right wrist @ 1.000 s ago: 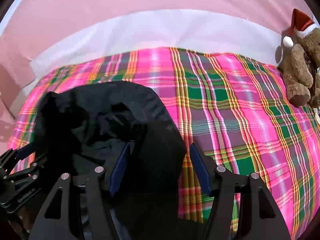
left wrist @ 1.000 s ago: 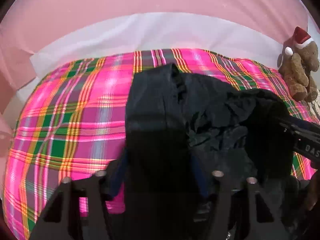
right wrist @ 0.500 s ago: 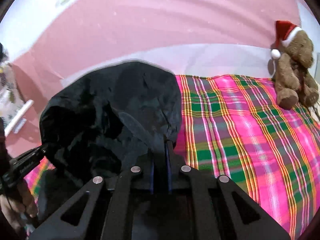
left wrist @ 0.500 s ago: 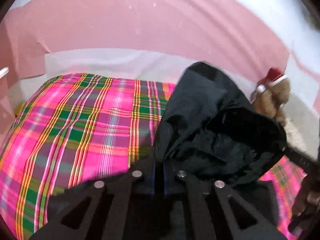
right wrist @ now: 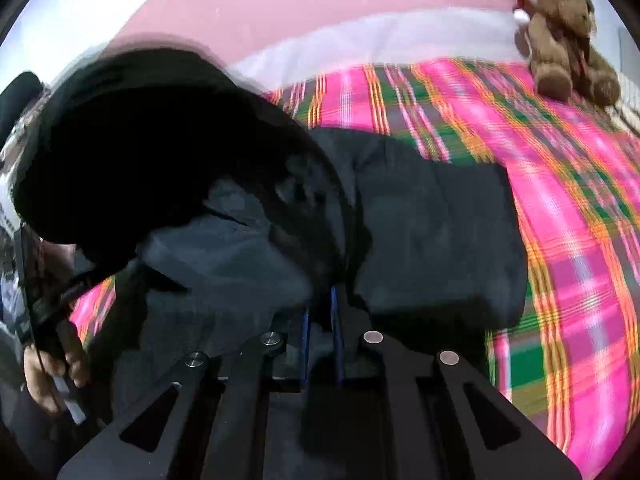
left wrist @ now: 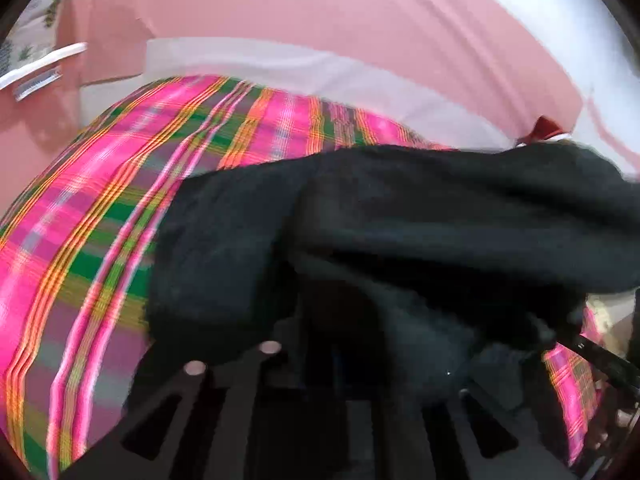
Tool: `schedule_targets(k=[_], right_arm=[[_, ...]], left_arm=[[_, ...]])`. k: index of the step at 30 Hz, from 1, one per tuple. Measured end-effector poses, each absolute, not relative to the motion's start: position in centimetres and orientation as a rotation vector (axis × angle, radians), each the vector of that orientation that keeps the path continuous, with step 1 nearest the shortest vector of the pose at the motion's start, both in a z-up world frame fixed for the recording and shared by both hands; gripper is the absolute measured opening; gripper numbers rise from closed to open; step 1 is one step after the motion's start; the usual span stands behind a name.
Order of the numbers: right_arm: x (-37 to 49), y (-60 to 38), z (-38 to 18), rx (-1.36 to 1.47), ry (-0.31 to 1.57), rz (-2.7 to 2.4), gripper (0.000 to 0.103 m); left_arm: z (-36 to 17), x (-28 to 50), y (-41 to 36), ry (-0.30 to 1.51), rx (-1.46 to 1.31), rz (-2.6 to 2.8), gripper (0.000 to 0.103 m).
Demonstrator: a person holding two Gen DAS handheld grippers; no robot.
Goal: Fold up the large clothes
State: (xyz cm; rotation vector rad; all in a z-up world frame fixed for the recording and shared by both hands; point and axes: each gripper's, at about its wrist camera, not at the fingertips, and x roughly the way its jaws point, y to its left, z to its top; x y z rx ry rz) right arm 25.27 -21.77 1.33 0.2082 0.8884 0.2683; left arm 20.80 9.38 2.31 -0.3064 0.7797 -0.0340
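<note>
A large black garment point(left wrist: 420, 216) hangs bunched between my two grippers, its lower part resting on the pink plaid bed cover point(left wrist: 100, 240). My left gripper point(left wrist: 340, 352) sits at the bottom of the left wrist view, its fingertips buried in the cloth and shut on it. In the right wrist view my right gripper point(right wrist: 320, 304) has its blue pads point(right wrist: 306, 320) pressed together on a fold of the black garment point(right wrist: 432, 232). The left gripper point(right wrist: 52, 300) and the hand point(right wrist: 48, 368) holding it show at the left edge there, under a raised dark bulge of cloth.
A brown teddy bear point(right wrist: 560, 40) in a red Santa hat sits at the bed's far right corner. White bedding point(left wrist: 280, 64) and a pink wall point(left wrist: 320, 4) lie behind the plaid cover point(right wrist: 580, 248). The right gripper point(left wrist: 600, 360) shows at the left wrist view's right edge.
Both grippers went from open around the cloth to shut on it. They then lifted the garment and swept it sideways across the bed; the picture is blurred with motion.
</note>
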Motion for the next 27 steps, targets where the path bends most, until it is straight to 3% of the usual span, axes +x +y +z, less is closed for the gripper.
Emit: schedule_targets(k=[3, 8, 10, 12, 16, 22, 27], right_arm=[[23.2, -22.2, 0.6, 0.217, 0.901, 0.291, 0.018], [22.2, -22.9, 2.7, 0.242, 0.829, 0.291, 0.022], [23.0, -22.6, 4.0, 0.251, 0.788, 0.300, 0.033], [24.1, -21.6, 5.1, 0.244, 0.758, 0.306, 0.038], [26.1, -18.3, 5.0, 0.212, 0.767, 0.366, 0.038], [28.1, -15.8, -3.6, 0.144, 0.980, 0.343, 0.038], [27.9, -16.2, -6.0, 0.157, 0.968, 0.332, 0.038]], left_arm=[[2.2, 18.5, 10.5, 0.787, -0.310, 0.001, 0.011], [4.3, 16.5, 11.1, 0.720, -0.290, 0.017, 0.014], [5.7, 16.5, 10.5, 0.680, -0.296, -0.023, 0.037], [6.8, 17.1, 9.4, 0.642, -0.301, -0.082, 0.051], [6.1, 19.2, 6.5, 0.678, -0.255, -0.202, 0.052], [-2.3, 20.6, 4.1, 0.892, -0.199, -0.221, 0.053], [-3.2, 20.7, 3.3, 0.876, -0.160, -0.204, 0.056]])
